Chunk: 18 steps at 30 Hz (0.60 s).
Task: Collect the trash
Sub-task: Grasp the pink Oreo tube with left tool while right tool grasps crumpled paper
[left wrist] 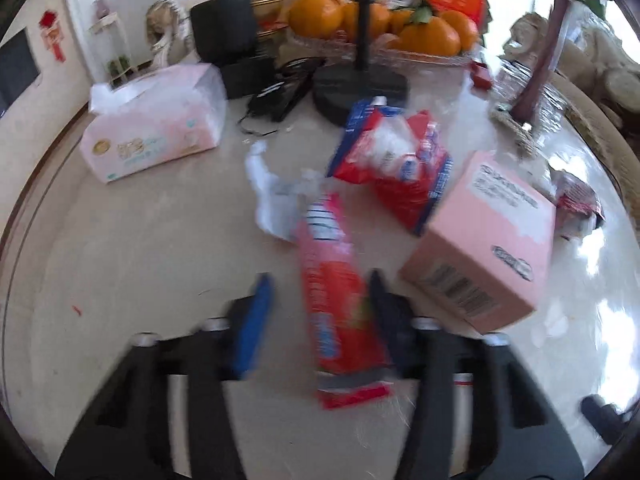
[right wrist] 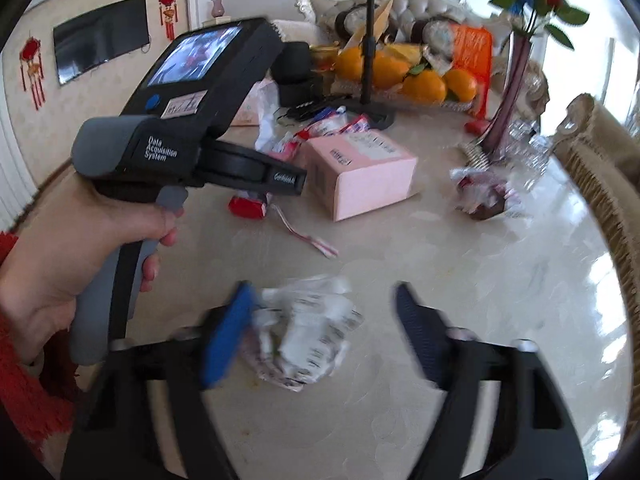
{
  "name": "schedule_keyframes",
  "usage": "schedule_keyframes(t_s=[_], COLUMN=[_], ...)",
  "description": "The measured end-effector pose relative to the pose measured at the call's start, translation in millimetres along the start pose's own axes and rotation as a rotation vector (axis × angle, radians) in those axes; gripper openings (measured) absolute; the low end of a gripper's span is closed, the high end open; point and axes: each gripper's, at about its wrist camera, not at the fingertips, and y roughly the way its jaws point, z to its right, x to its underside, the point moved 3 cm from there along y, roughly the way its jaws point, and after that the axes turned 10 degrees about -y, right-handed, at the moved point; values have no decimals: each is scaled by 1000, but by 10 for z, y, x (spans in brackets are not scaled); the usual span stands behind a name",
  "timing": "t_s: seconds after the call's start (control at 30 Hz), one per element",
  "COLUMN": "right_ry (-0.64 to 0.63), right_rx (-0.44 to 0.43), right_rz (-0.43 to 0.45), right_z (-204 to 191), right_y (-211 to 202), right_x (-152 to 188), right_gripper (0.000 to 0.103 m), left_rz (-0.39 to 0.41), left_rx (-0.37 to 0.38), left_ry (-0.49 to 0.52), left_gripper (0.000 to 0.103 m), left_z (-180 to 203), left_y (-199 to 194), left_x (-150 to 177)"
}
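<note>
Mostly light, crinkly stuff on the table: red snack wrapper lies between the left gripper jaws, not pinched; crumpled plastic between the half-open right gripper jaws. Pinch mid-body; slippery film.

Marble table: pink box, tissue pack, wrappers.

Bright daylight floods in from the right, glaring off the glossy table; both fisheye views bend at their edges, with motion blur throughout.
</note>
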Motion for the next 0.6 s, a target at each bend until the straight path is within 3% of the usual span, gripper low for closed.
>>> schedule_keyframes(t_s=[0.03, 0.17, 0.23, 0.47, 0.53, 0.6], right_ry=[12, -4, 12, -46, -82, -57], right_rx=[-28, -15, -16, -58, 4, -1], right_rz=[0, 7, 30, 41, 34, 13], right_z=[-13, -64, -64, -215, -279, -279], right_y=[-16, -100, -175, -266, -259, -254], right_x=[5, 16, 12, 20, 40, 66], right_gripper=[44, 36, 24, 27, 29, 27], left_rz=[-2, -6, -3, 23, 22, 30], left_rx=[1, 37, 60, 67, 63, 71], left_ry=[14, 34, 33, 43, 45, 46], left_gripper=[29, 26, 26, 26, 25, 25], left_z=[15, -13, -54, -198, -230, -252], left_y=[-4, -26, -72, -337, -387, -456], left_x=[11, 53, 93, 181, 202, 234])
